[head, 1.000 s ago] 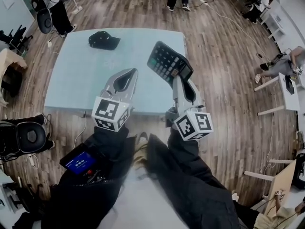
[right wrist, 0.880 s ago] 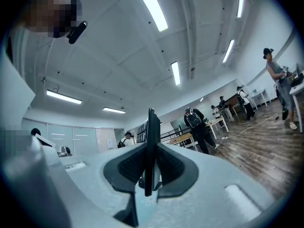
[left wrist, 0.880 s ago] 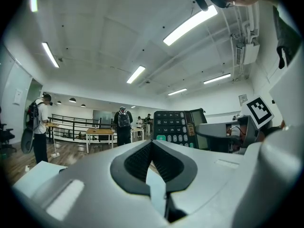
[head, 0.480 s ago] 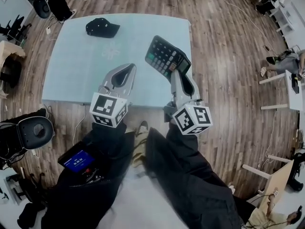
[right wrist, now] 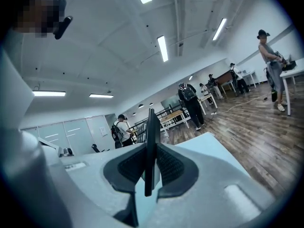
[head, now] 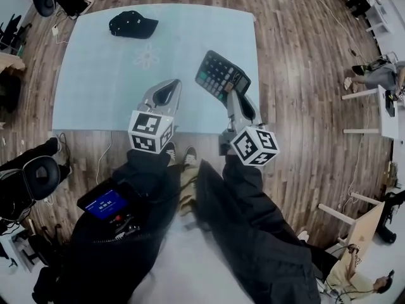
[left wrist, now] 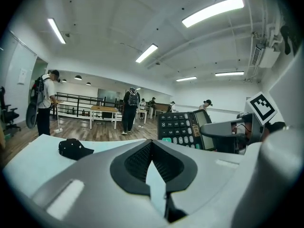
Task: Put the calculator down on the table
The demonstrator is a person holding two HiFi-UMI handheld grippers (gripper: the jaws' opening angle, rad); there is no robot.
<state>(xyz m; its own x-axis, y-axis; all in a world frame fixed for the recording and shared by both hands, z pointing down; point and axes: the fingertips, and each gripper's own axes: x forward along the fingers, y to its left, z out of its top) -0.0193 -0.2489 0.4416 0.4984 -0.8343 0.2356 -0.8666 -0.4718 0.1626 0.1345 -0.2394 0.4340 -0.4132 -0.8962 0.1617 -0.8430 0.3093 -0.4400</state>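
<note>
A black calculator (head: pixel 221 75) hangs tilted above the right near part of the pale blue table (head: pixel 95 87), keys facing up and left. My right gripper (head: pixel 233 95) is shut on its lower edge. In the right gripper view the calculator (right wrist: pixel 151 141) stands edge-on between the two pads. My left gripper (head: pixel 166 86) hovers over the table's front edge to the left of the calculator, shut with nothing in it. From the left gripper view the calculator (left wrist: pixel 184 128) shows to the right, past the closed tips of the left gripper (left wrist: pixel 152 144).
A black cap (head: pixel 133 24) lies at the table's far left corner, also seen as the cap (left wrist: pixel 73 148). A device with a blue screen (head: pixel 104 204) hangs at the person's waist. People stand on the wooden floor (head: pixel 297 75) beyond the table; chairs stand left, white desks right.
Both grippers have come down toward the table, the calculator sinking with the right one and still gripped. The left gripper stays shut and empty.
</note>
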